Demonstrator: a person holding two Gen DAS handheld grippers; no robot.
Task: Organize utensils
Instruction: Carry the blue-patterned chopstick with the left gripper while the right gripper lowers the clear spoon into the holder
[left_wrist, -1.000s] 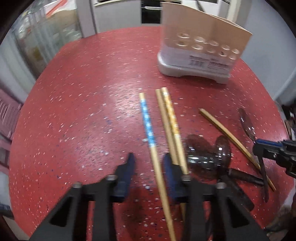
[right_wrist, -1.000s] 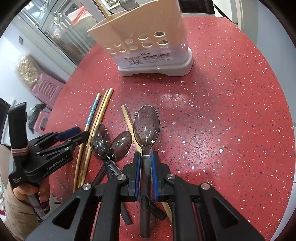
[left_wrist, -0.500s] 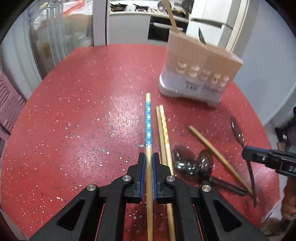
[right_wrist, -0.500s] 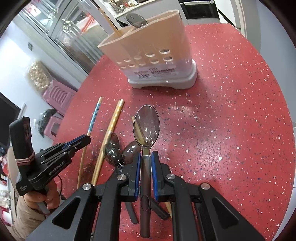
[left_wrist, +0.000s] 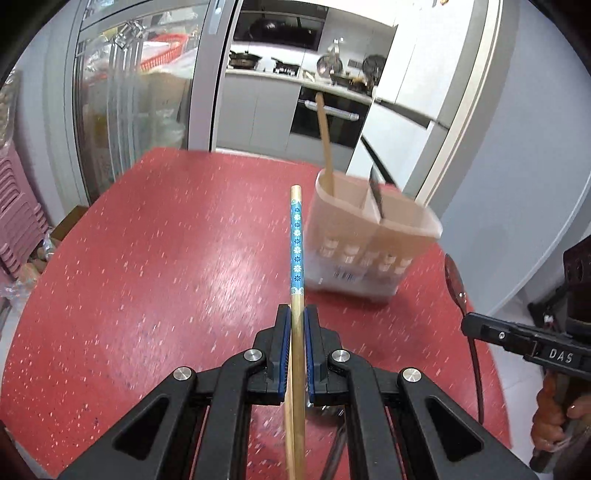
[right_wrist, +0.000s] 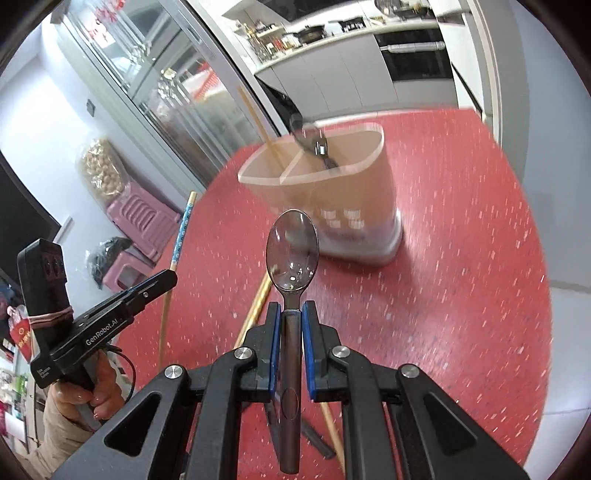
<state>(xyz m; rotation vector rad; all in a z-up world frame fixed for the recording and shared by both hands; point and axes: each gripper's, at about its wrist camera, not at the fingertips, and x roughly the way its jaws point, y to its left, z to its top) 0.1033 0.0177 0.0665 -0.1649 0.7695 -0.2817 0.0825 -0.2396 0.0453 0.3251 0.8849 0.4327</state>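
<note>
Both claws have lifted off the red speckled desk (left_wrist: 155, 258) toward the beige divided plastic utensil holder (left_wrist: 373, 236): the left claw (left_wrist: 297, 332) is clamped on the blue-banded wooden chopstick (left_wrist: 296, 243), the right claw (right_wrist: 291, 325) on the dark translucent spoon (right_wrist: 292, 251), ready for dropping in.

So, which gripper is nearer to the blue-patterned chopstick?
Left. The left gripper is clamped on the blue-patterned chopstick; the right gripper is off to its right, apart, holding a spoon.

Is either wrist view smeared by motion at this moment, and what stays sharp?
Left wrist view: the utensil holder and the table speckles streak, while the held chopstick and fingers stay crisp. Right wrist view: the holder smears more, with speckles drawn into dashes; the clamped spoon stays sharp. Both views bow at the edges.
</note>
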